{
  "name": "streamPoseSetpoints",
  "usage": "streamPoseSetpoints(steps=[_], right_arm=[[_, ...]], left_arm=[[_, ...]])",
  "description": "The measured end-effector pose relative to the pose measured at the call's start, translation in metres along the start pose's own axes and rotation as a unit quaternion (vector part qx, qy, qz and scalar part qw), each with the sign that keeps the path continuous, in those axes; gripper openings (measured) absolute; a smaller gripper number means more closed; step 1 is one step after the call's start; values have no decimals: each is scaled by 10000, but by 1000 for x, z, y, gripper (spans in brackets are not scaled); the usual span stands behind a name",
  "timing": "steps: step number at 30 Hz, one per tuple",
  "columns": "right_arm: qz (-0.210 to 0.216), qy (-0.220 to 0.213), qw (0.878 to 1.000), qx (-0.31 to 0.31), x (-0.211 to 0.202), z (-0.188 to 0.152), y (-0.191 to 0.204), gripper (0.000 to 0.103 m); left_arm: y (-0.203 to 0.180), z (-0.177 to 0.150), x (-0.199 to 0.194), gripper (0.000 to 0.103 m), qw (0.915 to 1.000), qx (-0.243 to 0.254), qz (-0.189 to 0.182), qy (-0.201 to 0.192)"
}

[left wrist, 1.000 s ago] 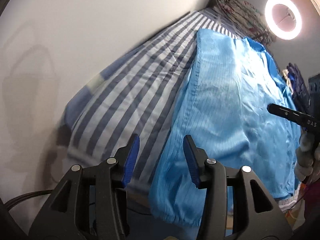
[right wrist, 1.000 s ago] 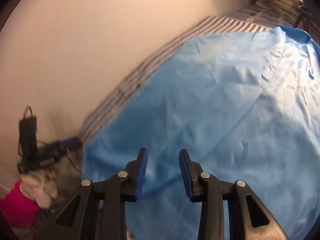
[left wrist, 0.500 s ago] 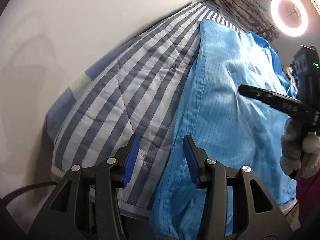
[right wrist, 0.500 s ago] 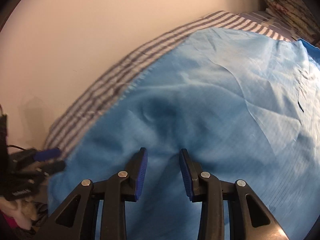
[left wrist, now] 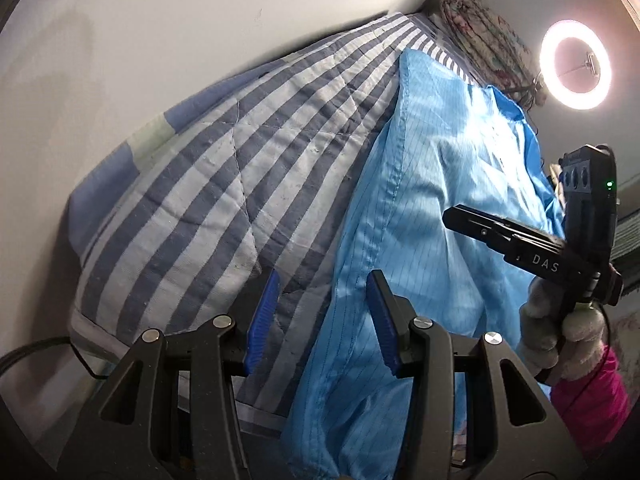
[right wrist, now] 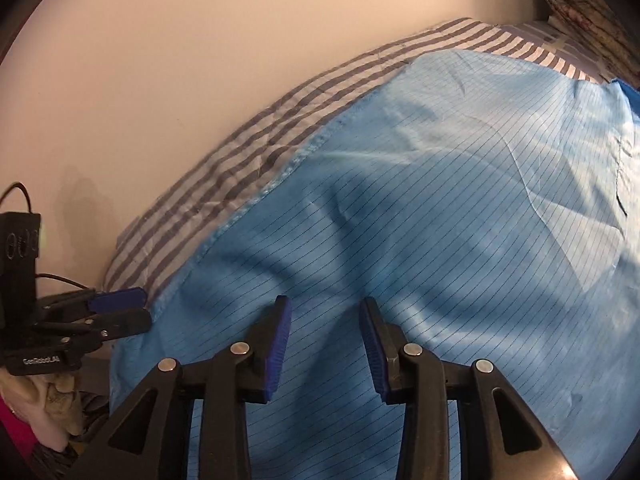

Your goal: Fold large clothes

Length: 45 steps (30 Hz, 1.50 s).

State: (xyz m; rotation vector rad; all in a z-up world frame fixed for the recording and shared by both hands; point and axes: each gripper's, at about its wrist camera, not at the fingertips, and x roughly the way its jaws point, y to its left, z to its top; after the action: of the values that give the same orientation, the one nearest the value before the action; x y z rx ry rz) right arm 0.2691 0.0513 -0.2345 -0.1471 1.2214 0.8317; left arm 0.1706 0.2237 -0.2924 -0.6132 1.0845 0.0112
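Blue garment (left wrist: 432,208) spread lengthwise along the striped quilt (left wrist: 224,184), near end draped over the bed's edge. Left gripper (left wrist: 320,316) gaping, empty, poised just above the garment's left seam, seam running straight ahead. Right gripper (right wrist: 324,340) likewise spread, holding nothing, over mid-cloth. Left nearer an edge; likely first to pinch.

Both wrist views near, sharing blue garment (left wrist: 432,200) (overlapping).
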Motion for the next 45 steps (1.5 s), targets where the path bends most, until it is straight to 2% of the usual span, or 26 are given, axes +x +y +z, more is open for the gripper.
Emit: streamPoseSetpoints(steps=[3,5,6,7,9,11,12,13,14,21,25,27,34,38,39,41,42,44,45], right_arm=[[214,-48,9992,338,-2,0,-11,37],[272,-77,9986,442,-4,0,-15,37],[260,-76,9987,426,-4,-1,-14,37],[230,-71,9990,377,-3,0,-13,37],[204,-55,9992,326,-3,0,-11,37],[286,-53,9987,424,-4,1,-13,42],[442,-84,9974,561,-5,1,-17,46],[534,-120,9964,650,-5,1,-18,56],[615,-197,9948,787,-7,2,-21,60],[484,38,9947,910,-7,26,-26,62],[498,-87,9939,985,-12,48,-21,71],[560,-88,9925,1081,-9,63,-16,72],[134,161,9930,1166,19,91,5,72],[-368,331,9946,914,36,97,24,72],[-523,398,9945,816,42,98,29,69],[-825,458,9934,654,49,97,36,47],[-961,453,9926,589,51,97,38,39],[-943,390,9928,624,50,96,37,17],[-837,344,9933,717,46,94,33,11]], left_arm=[[-8,-2,2,46,9998,185,-87,76],[-18,-5,5,26,9992,393,-46,104],[-21,-6,6,10,9987,495,70,107],[-26,-7,7,8,9979,615,216,70],[-28,-8,6,4,9978,627,204,-15],[-30,-10,2,3,9978,628,209,-89],[-31,-10,-1,2,9977,638,186,-132],[-33,-11,-5,2,9974,660,188,-205],[-34,-11,-8,2,9972,682,185,-254],[-50,-13,-23,1,9928,1017,328,-538],[-70,-17,-30,1,9885,1320,317,-664],[-81,-18,-34,1,9863,1448,294,-730],[-102,-22,-38,0,9811,1764,205,-771],[-106,-24,-36,0,9799,1835,194,-760],[-108,-24,-36,0,9797,1843,200,-760],[-109,-25,-36,0,9792,1868,226,-765],[-109,-25,-37,0,9791,1873,223,-758],[-110,-26,-36,0,9787,1902,208,-750],[-114,-26,-37,0,9775,1955,208,-759]])
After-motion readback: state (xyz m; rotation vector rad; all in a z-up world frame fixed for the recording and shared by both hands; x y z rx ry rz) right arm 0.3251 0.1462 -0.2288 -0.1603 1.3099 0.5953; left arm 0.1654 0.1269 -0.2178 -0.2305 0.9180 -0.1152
